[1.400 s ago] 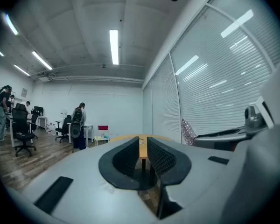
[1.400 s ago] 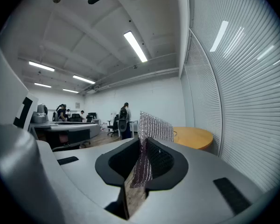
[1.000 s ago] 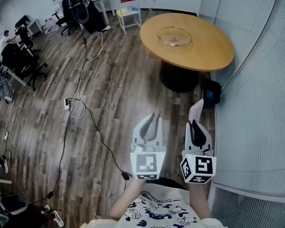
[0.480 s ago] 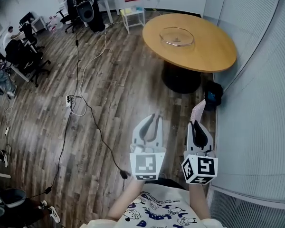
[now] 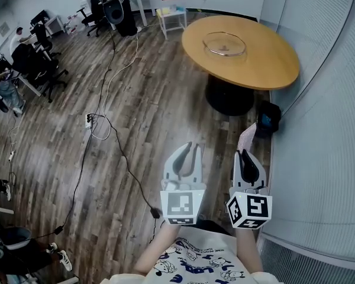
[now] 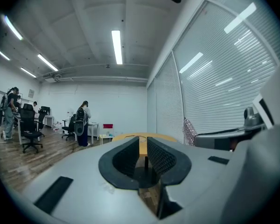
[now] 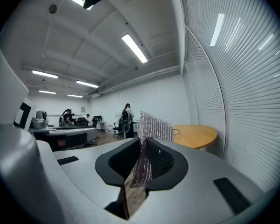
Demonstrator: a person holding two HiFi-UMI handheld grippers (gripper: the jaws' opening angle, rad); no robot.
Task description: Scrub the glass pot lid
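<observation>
The round wooden table (image 5: 275,61) stands on a dark pedestal at the far right of the plank floor (image 5: 148,105), beside the curved slatted wall (image 5: 325,129). A black bag (image 5: 267,118) sits on the floor near the table base. A black cable (image 5: 115,152) runs across the floor past a white power strip (image 5: 88,121).

The left gripper (image 5: 193,146) and right gripper (image 5: 243,153) are held side by side above the floor, well apart from the table.

- Left gripper: jaws drawn to a narrow slit, with nothing between them.
- Right gripper: jaws closed on a silvery mesh scrub cloth (image 5: 247,136), which stands upright and projects beyond the fingertips.

The glass pot lid (image 5: 225,44) rests on the tabletop, toward its far side. Neither gripper touches it.
</observation>
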